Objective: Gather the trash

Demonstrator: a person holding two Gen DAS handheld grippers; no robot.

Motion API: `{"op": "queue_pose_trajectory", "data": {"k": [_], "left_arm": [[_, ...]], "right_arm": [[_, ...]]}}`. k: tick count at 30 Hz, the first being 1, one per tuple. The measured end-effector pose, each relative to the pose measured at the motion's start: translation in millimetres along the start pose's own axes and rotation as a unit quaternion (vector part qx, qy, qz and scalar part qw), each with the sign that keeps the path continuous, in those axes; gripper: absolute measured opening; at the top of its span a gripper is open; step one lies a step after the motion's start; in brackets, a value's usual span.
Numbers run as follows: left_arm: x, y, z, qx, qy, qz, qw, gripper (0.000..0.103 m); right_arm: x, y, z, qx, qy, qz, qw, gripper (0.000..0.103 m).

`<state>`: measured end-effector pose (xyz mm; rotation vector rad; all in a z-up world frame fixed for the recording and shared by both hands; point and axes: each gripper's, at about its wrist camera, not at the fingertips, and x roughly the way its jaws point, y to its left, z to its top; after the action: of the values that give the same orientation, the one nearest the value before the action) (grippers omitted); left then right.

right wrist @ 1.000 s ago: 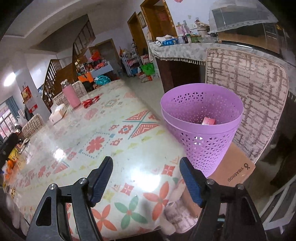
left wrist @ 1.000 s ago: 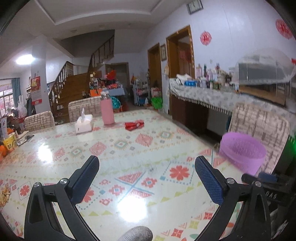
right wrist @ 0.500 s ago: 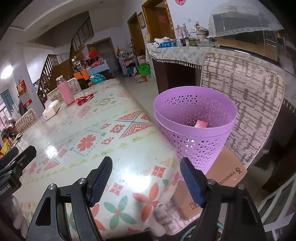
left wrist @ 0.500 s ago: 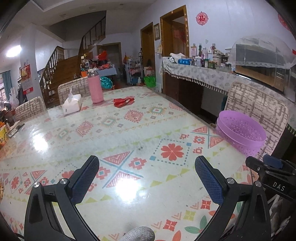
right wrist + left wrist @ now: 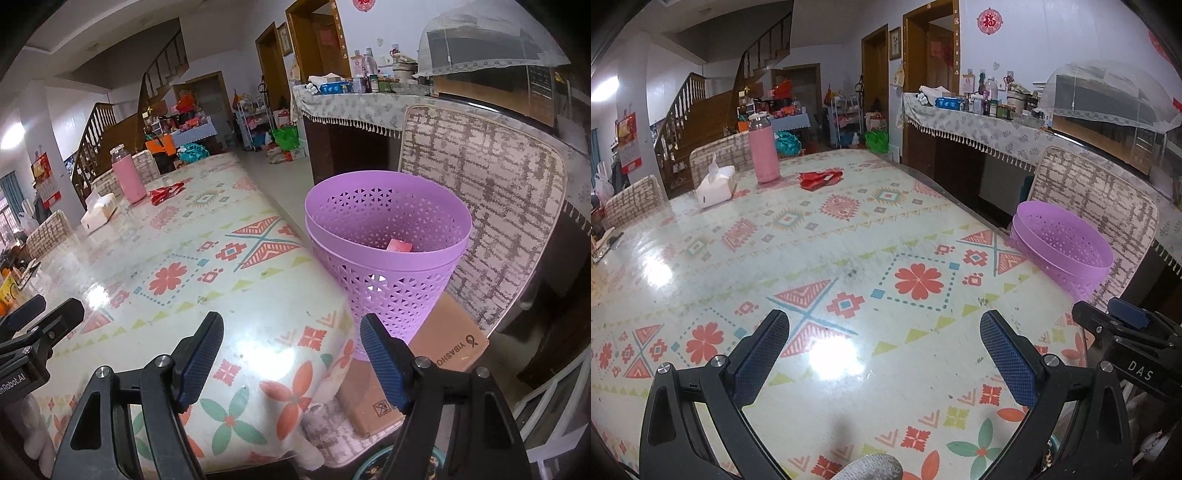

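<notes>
A purple perforated waste basket (image 5: 388, 236) stands on a cardboard box (image 5: 436, 358) beside the table's right edge, with a pink scrap (image 5: 399, 245) inside; it also shows in the left wrist view (image 5: 1063, 243). A crumpled red wrapper (image 5: 820, 178) lies at the far end of the patterned table (image 5: 849, 258), also in the right wrist view (image 5: 167, 192). My left gripper (image 5: 884, 325) is open and empty above the table's near end. My right gripper (image 5: 291, 332) is open and empty at the table's near corner, left of the basket.
A pink bottle (image 5: 763, 153) and a white tissue box (image 5: 716, 186) stand near the wrapper. A woven chair (image 5: 480, 206) stands behind the basket. A cluttered sideboard (image 5: 979, 129) runs along the right wall. More chairs (image 5: 631, 201) stand at the far left.
Both grippers have pulled back toward the near end of the table, staying open and empty. The basket and the wrapper have not moved.
</notes>
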<state>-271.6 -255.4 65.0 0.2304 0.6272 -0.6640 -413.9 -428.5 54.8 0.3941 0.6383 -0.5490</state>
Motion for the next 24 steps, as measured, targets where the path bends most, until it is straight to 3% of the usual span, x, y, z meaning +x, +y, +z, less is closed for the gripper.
{"op": "queue_pose_trajectory", "data": {"k": [24], "left_arm": [[8, -17, -3, 0.015, 0.025, -0.024, 0.9993, 0.103]], "right_arm": [[0, -12, -3, 0.008, -0.002, -0.017, 1.000, 0.082]]}}
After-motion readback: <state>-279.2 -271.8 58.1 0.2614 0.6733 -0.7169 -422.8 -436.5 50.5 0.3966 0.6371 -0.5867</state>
